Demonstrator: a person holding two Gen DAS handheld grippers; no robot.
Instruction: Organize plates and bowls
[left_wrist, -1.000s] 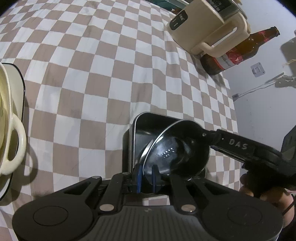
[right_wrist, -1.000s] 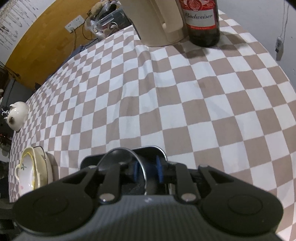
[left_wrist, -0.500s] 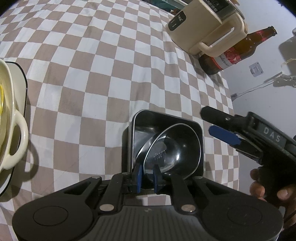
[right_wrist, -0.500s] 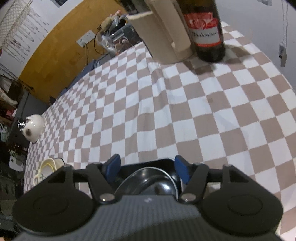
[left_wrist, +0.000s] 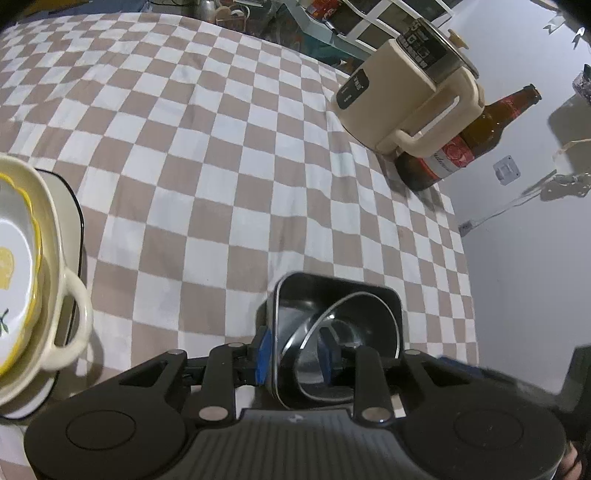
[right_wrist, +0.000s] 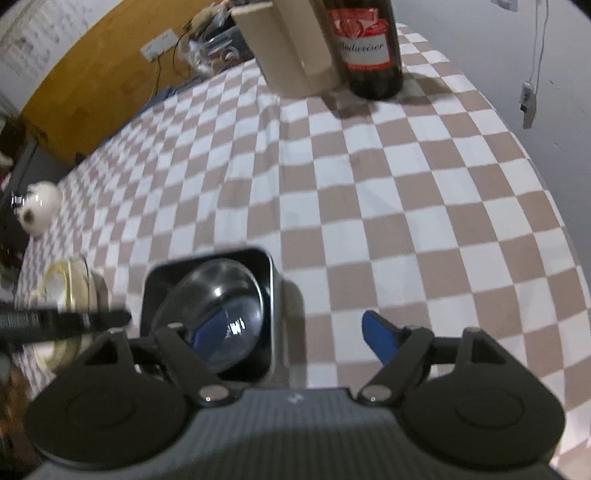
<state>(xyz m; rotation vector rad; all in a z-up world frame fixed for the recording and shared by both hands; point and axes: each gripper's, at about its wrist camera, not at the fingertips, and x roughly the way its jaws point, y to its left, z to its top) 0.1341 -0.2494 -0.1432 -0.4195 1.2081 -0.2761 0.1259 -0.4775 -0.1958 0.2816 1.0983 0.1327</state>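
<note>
One shiny bowl (left_wrist: 343, 347) sits tipped inside the square black pan (left_wrist: 369, 291), right under my left gripper (left_wrist: 295, 354). Its jaws are opening around the pan wall. My right gripper (right_wrist: 299, 332) is opening too, holding nothing. I should let go slowly.

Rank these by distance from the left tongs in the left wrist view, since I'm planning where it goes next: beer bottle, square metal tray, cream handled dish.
1. Square metal tray, its wall between the opening left tongs.
2. Cream handled dish, at left.
3. Beer bottle, far upper right, behind the cream appliance.
</note>
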